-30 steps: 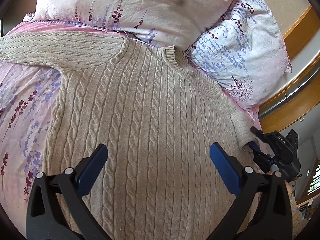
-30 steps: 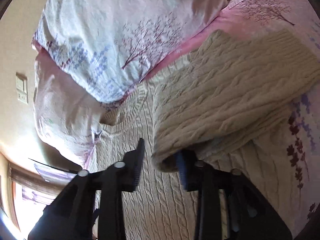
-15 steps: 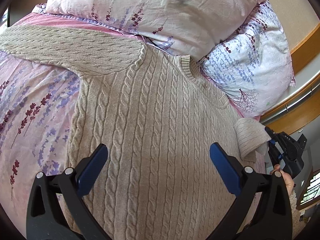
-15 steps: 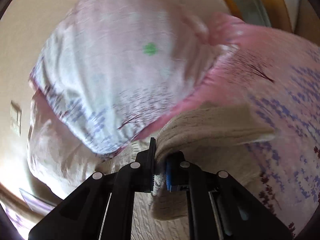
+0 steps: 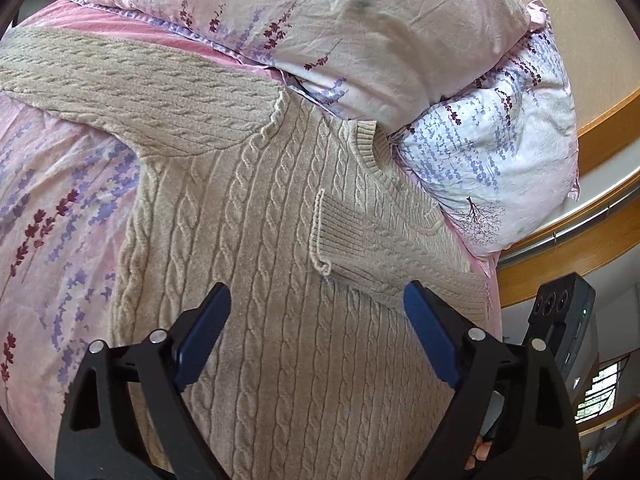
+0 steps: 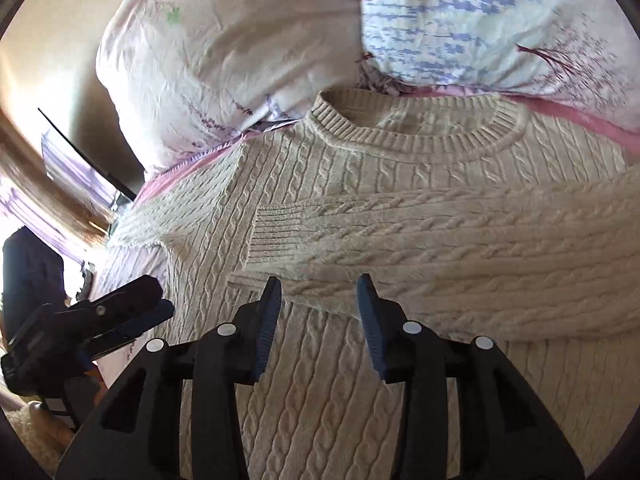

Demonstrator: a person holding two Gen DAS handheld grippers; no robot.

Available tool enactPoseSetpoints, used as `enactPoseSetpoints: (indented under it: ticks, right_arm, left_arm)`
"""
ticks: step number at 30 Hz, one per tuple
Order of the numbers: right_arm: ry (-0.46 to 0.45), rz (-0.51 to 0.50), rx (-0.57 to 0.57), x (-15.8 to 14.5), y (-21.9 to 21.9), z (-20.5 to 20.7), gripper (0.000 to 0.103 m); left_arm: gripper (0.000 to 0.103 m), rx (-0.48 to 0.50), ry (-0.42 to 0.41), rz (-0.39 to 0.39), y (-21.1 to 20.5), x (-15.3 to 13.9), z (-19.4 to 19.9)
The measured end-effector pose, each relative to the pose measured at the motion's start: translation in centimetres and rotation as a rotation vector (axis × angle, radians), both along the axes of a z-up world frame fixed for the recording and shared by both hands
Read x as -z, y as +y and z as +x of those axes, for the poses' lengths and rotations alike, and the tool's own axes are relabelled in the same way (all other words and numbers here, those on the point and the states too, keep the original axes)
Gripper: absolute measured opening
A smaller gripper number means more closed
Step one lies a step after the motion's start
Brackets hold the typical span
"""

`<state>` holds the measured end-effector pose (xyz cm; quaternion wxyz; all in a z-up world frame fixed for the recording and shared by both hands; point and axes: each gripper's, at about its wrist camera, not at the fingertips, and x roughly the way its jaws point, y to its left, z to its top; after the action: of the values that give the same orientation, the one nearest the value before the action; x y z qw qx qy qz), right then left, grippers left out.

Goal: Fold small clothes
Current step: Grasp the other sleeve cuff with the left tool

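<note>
A beige cable-knit sweater (image 5: 256, 288) lies flat on the bed, collar (image 6: 416, 140) toward the pillows. Its right sleeve (image 6: 460, 240) is folded across the chest, cuff (image 5: 324, 232) near the middle. The left sleeve (image 5: 132, 92) stretches out to the left. My left gripper (image 5: 316, 332) is open and empty above the sweater's body. My right gripper (image 6: 320, 312) is open and empty just below the folded sleeve's edge. The left gripper also shows in the right wrist view (image 6: 132, 312).
Two floral pillows (image 5: 360, 32) (image 5: 500, 168) lie past the collar. The pink floral bedsheet (image 5: 52, 220) spreads to the left. A wooden rail (image 5: 580, 232) runs along the bed's right side.
My right gripper carried the right sleeve over the chest, laid it there and opened. The left gripper shifted slightly; it stayed open.
</note>
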<state>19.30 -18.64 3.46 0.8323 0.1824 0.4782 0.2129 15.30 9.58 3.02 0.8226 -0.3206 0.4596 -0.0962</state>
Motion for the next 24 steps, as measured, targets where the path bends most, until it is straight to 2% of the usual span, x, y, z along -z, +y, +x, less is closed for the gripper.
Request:
enactPoseSetpoints:
  ticks: [7, 9, 12, 19, 22, 24]
  right_arm:
    - [0.133, 0.305, 0.453, 2.1, -13.8, -2.8, 0.041]
    - [0.172, 0.372, 0.571, 3.3, -16.8, -3.7, 0.041]
    - [0.198, 0.479, 0.696, 4.7, -19.4, -4.4, 0.041]
    - [0.17, 0.533, 0.814, 5.1, -21.8, -3.8, 0.036]
    - [0.166, 0.541, 0.823, 5.2, -22.0, -3.6, 0.031]
    - [0.167, 0.532, 0.823, 5.4, -22.0, -3.6, 0.027]
  left_arm:
    - [0.068, 0.047, 0.071, -0.068, -1.7, 1.6, 3.3]
    - [0.064, 0.043, 0.098, -0.07, -1.8, 2.2, 4.3]
    - [0.063, 0.032, 0.099, -0.062, -1.8, 2.2, 5.4]
    - [0.05, 0.02, 0.128, -0.086, -1.6, 2.9, 7.6]
    - [0.042, 0.012, 0.134, -0.087, -1.5, 3.2, 8.5]
    - [0.03, 0.014, 0.143, -0.08, -1.5, 3.5, 9.0]
